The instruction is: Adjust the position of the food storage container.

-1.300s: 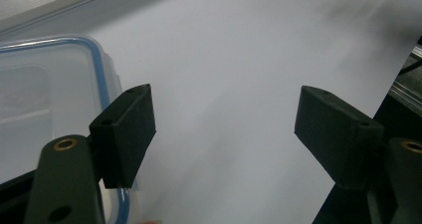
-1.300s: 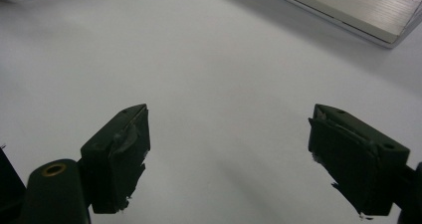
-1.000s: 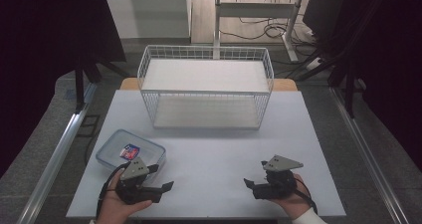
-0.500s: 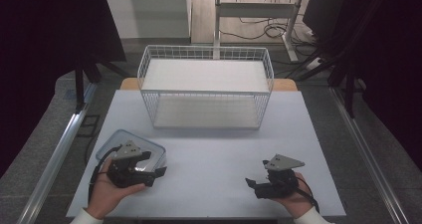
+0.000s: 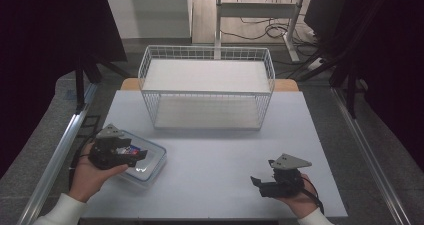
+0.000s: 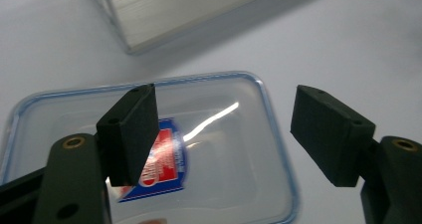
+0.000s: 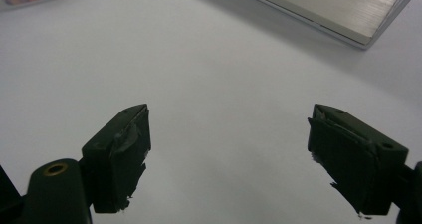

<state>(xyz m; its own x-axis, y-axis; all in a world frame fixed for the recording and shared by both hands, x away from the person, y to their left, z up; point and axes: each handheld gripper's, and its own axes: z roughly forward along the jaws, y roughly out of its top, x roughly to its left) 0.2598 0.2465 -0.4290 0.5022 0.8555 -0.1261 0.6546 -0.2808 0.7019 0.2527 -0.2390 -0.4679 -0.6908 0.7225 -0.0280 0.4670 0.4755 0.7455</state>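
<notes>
A clear plastic lidded container with a blue rim and a red and blue label lies on the white table at the front left. My left gripper hovers just over it, held in a hand, jaws pointing right. In the left gripper view the left gripper stands open above the lid; its jaws have just been closing a little, with nothing pressed between them. My right gripper rests at the front right, open, and the right gripper looks onto bare table.
A white wire basket stands at the back middle of the table, and its base edge lies ahead of the right gripper. Metal rails run along both sides. Dark drapes and a desk frame stand beyond.
My left gripper has risen and moved back and to the left, over the container. The right gripper has stayed in place.
</notes>
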